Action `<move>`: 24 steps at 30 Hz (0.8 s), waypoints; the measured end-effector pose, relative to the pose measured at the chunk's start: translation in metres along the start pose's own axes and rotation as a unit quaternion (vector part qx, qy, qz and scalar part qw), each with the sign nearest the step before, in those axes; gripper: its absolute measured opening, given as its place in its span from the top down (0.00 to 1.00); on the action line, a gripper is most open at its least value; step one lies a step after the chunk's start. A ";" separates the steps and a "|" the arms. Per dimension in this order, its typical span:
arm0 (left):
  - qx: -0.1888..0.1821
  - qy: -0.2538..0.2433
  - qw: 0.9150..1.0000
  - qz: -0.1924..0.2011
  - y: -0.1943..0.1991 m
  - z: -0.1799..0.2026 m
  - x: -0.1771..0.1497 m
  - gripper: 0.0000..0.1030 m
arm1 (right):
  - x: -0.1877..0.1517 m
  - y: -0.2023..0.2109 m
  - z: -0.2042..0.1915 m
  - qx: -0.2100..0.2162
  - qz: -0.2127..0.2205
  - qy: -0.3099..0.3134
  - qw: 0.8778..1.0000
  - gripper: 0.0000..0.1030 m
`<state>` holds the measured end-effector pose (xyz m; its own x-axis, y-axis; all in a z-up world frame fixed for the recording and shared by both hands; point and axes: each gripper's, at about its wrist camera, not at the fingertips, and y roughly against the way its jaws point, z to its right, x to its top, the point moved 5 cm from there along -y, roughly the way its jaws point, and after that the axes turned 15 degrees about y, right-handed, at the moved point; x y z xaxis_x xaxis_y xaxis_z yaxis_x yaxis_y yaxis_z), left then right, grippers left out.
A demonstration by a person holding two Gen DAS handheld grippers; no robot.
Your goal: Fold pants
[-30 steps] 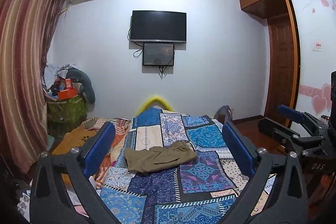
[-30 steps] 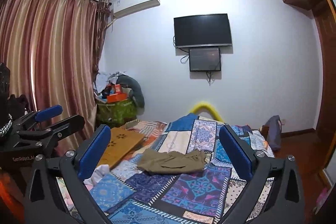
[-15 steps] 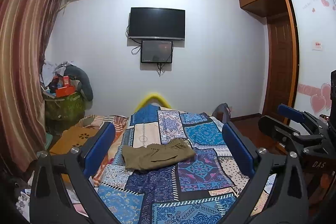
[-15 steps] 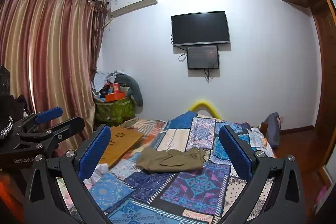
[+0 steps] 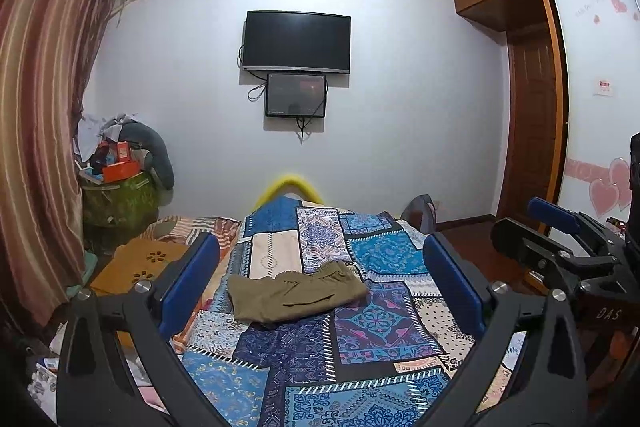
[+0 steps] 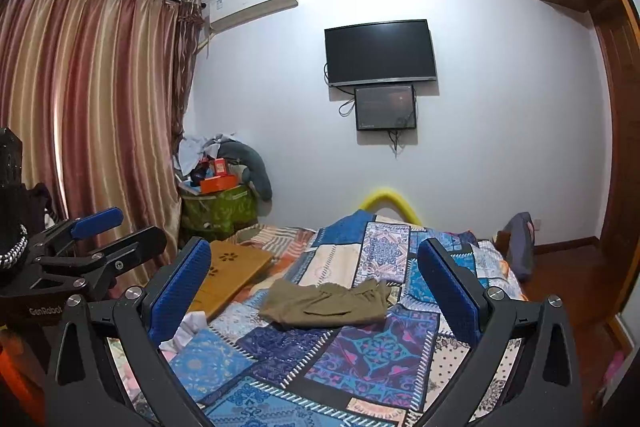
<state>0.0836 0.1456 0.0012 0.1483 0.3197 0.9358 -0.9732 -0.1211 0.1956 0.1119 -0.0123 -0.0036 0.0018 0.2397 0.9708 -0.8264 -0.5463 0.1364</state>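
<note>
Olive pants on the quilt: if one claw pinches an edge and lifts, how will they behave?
Likely floppy: the olive-green cloth pants lie crumpled and flat on the blue patchwork quilt, so a pinched edge should lift while the rest drapes. Probably light, since the fabric looks thin. They may drag or bunch on the quilt rather than slide.

The bed (image 5: 360, 359) runs off the 6 o'clock edge in both views, and the left gripper's (image 5: 320, 287) frame covers its near corners. The pants (image 5: 296, 293) lie bunched, so their legs cannot be told apart. At 9 o'clock in the left view the curtain (image 5: 36, 131) is cut by the edge. The pile (image 6: 218, 167) on the green box is too small to sort. The right gripper (image 6: 314, 291) hides part of the board (image 6: 234, 273).
</note>
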 end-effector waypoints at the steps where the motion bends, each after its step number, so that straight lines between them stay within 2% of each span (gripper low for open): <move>1: 0.000 0.001 1.000 -0.001 0.000 0.000 0.000 0.00 | 0.001 0.000 0.000 0.000 0.000 0.000 1.000 0.00; 24: -0.005 0.006 1.000 -0.008 -0.004 -0.002 -0.002 0.00 | 0.002 0.000 -0.003 0.001 0.002 -0.006 1.000 0.00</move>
<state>0.0869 0.1475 -0.0024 0.1627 0.3331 0.9287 -0.9724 -0.1055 0.2082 0.1098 -0.0094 -0.0024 0.0054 0.2291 0.9734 -0.8250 -0.5490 0.1338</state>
